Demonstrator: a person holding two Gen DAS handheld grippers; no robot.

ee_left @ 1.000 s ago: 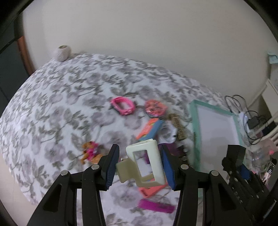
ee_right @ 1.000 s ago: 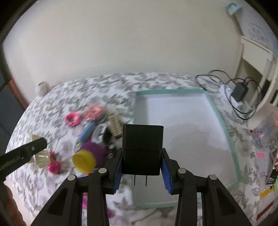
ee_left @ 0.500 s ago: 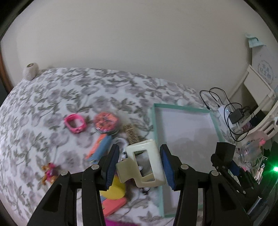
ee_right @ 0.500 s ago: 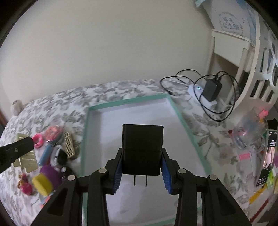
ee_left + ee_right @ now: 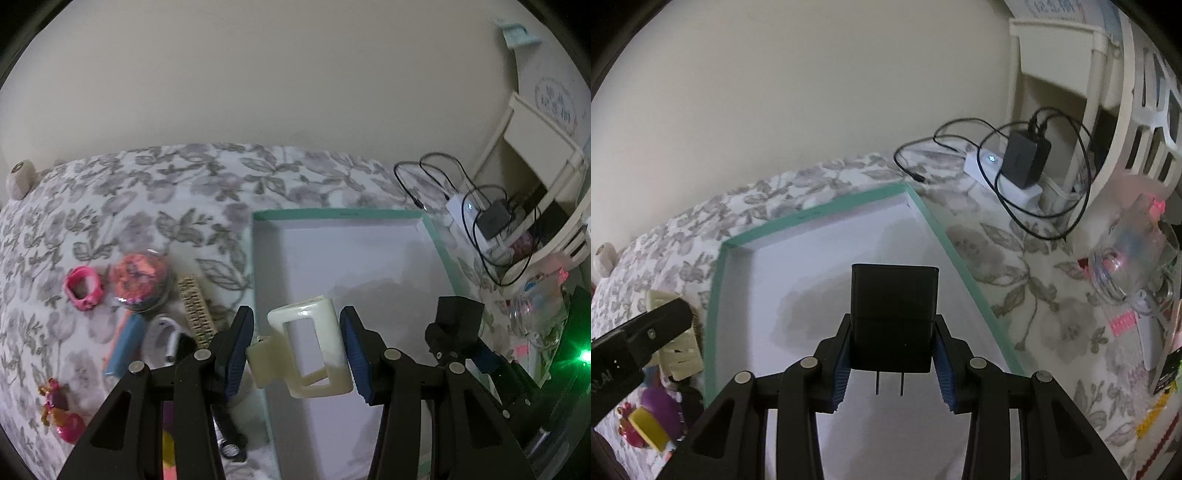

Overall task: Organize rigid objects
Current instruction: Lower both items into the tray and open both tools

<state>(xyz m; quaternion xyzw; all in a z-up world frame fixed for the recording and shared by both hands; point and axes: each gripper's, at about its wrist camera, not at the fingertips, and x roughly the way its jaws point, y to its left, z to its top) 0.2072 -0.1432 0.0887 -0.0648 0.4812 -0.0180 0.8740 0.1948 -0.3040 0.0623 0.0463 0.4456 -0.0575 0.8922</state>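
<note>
My left gripper [image 5: 297, 349] is shut on a cream hair claw clip [image 5: 314, 354], held above the near left part of a shallow white box with a teal rim [image 5: 334, 213]. My right gripper [image 5: 892, 356] is shut on a black plug adapter [image 5: 894, 317], prongs pointing toward me, over the middle of the same box [image 5: 812, 218]. In the left wrist view the right gripper with the adapter [image 5: 458, 317] hangs at the right, over the box's near right part. The left gripper's finger and the cream clip [image 5: 670, 332] show at the left edge of the right wrist view.
Left of the box on the floral bedspread lie a pink ring toy [image 5: 82, 288], a round pink case [image 5: 142, 278], a beige comb [image 5: 195, 314], a blue-orange bar [image 5: 125, 345] and a small figure [image 5: 59, 413]. A power strip with charger and cables [image 5: 1019, 162] sits at the far right.
Both grippers have moved to the right, from above the pile of small objects to above the box, each keeping hold of its object. The box now fills the middle of both views.
</note>
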